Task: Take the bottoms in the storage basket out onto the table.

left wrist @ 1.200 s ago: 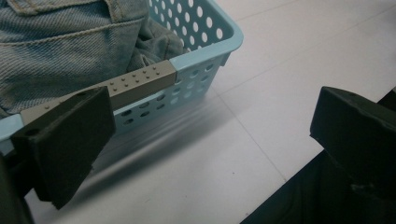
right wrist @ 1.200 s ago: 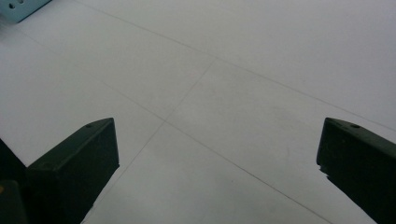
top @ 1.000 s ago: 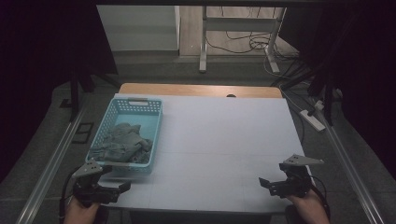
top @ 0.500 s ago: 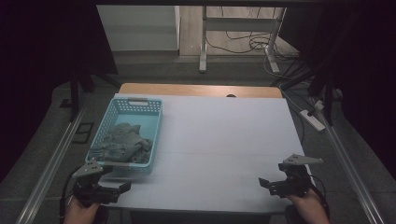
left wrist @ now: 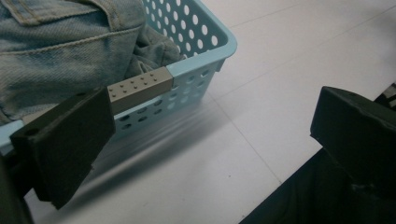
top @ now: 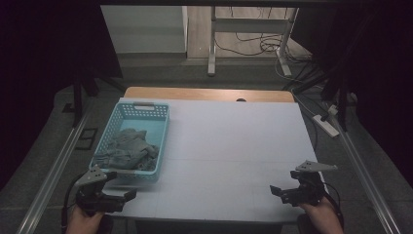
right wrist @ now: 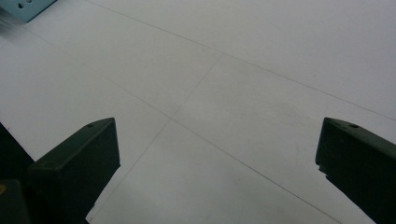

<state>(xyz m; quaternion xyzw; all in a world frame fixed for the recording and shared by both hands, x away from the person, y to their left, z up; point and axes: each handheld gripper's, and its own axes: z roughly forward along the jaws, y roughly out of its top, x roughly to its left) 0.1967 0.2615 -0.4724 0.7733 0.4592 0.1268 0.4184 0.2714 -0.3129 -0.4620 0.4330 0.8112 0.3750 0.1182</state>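
Observation:
A light-blue perforated basket [top: 159,127] stands on the left of the white table [top: 234,146] and holds crumpled blue denim [top: 127,148]. My left gripper [top: 127,195] hovers at the table's near-left corner, just in front of the basket, open with nothing between its jaws. In the left gripper view the basket's near corner [left wrist: 205,56] and the denim [left wrist: 60,42] lie just beyond my left gripper [left wrist: 210,140]. My right gripper [top: 278,191] is at the near right, open over bare table. In the right gripper view my right gripper [right wrist: 217,158] faces the white surface, with a basket corner [right wrist: 23,7] at top left.
A wooden strip [top: 209,94] edges the table's far side. Metal rails [top: 58,161] run along both sides. A white power strip [top: 326,125] and cables lie on the floor at the right. A desk frame [top: 253,24] stands beyond the table.

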